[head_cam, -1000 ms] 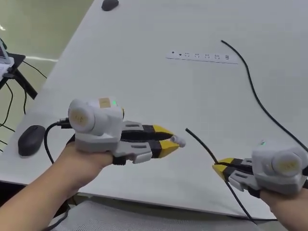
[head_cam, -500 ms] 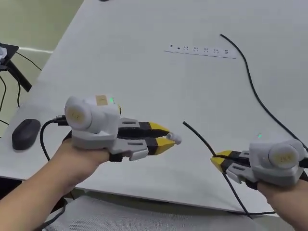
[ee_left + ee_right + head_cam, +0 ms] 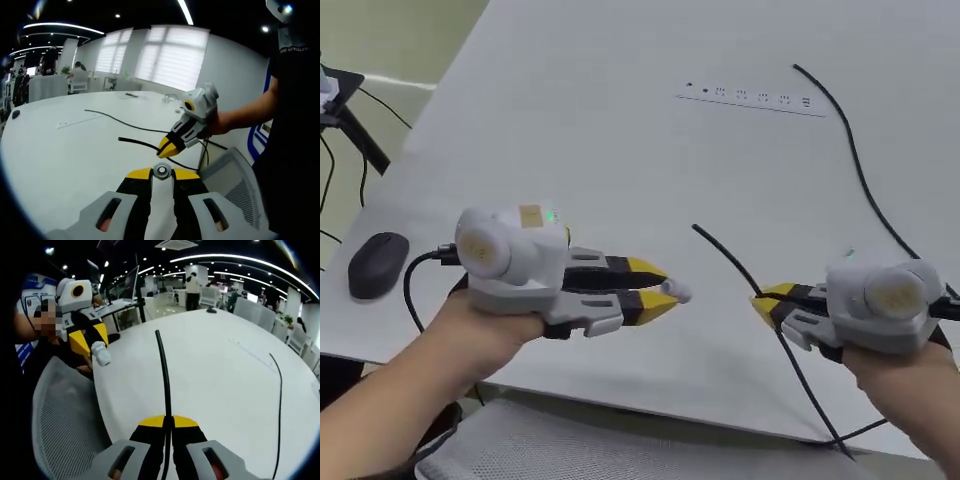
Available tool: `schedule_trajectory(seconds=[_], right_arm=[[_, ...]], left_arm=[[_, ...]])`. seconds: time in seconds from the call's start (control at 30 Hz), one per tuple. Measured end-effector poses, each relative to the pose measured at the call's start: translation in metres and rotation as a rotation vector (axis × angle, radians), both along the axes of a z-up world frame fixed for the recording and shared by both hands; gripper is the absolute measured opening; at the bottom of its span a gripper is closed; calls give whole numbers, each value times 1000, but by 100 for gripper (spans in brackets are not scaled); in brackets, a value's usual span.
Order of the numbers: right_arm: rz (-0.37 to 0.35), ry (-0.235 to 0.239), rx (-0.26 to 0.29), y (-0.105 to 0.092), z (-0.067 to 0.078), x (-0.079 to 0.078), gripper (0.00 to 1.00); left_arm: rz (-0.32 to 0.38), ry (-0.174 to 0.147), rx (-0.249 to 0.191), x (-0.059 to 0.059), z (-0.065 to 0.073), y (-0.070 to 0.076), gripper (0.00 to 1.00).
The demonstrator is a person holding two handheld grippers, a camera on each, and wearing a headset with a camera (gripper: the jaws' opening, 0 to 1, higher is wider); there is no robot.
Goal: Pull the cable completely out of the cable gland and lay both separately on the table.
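Left gripper (image 3: 665, 290) pinches cable gland (image 3: 677, 292), right gripper (image 3: 765, 296) clamps freed cable (image 3: 720, 252); set each on table (image 3: 620, 150), well apart.

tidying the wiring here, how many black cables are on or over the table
2. One cable is clamped in the right gripper's jaws; a second cable runs from near the power strip past that gripper. They may join off-table.
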State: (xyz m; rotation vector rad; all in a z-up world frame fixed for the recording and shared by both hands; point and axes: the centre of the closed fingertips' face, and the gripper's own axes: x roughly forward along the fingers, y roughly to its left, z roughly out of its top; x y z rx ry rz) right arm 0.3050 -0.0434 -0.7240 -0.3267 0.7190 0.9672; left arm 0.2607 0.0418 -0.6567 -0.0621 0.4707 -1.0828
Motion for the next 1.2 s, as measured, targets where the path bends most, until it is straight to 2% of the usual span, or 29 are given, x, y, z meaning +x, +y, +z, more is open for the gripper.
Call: schedule_trajectory(seconds=[0.23,0.33,0.43,0.67,0.83,0.9,1.13,1.2], right_arm=[[37,-7,-30,23,-2,8,0],[73,-16,-67,34,-6,11,0],[84,-14,-75,43,-7,14,0],[125,-22,-116,68,-13,24,0],[145,-26,-124,85,-17,30,0],[158,-27,-133,92,-21,33,0],[190,-24,-144,118,-31,43,0],[215,-35,-184,121,-40,48,0]], left_arm=[[8,6,-10,0,-11,14,15],[13,18,-21,0,-18,19,15],[17,30,-32,0,-26,24,15],[32,33,-57,3,-30,38,15],[38,28,-56,6,-34,50,15],[40,11,-44,7,-38,56,15],[51,27,-41,9,-56,70,15],[56,37,-40,10,-64,76,15]])
